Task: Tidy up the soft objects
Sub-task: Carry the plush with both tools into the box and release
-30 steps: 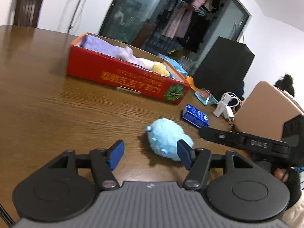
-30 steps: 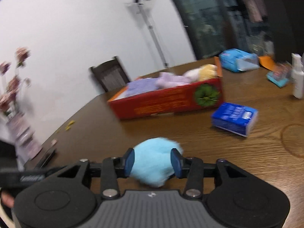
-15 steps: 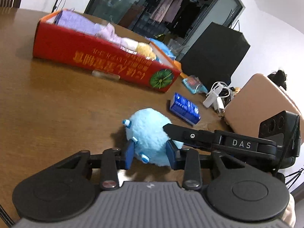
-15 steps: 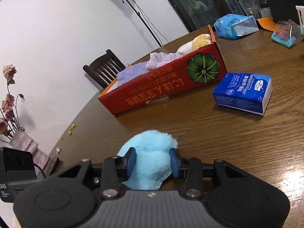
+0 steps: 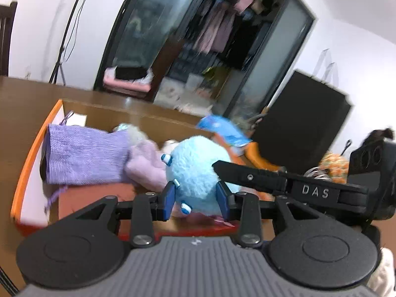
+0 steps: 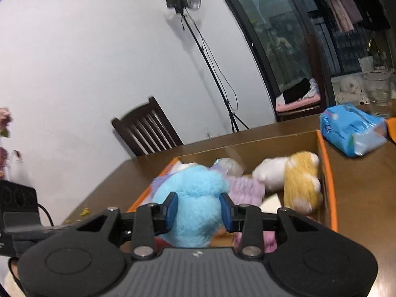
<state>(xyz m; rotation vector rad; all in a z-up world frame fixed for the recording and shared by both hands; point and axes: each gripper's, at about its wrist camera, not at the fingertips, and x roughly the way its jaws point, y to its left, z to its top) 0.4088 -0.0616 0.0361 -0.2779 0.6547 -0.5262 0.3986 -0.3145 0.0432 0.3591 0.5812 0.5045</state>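
Above box (image 5: 29, 153), blue plush (image 5: 195, 170) hangs pinched by both grippers — left (image 5: 196, 201) and right (image 6: 198, 209) each clamped narrow on its fur. Risk: uneven release — one lets go late, plush drags sideways, lands on pouch (image 5: 81, 156) or topples over wall.

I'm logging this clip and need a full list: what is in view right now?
plush ball: 1, light blue, gripped above the box
box: 1, orange-rimmed cardboard, on the table
pouch: 1, purple knit, in the box
plush toy: 1, yellow and white, in the box
tissue pack: 1, blue, beside the box
table: 1, brown wood
chair: 1, dark wood, behind the table
left gripper: shut on the ball
right gripper: shut on the ball
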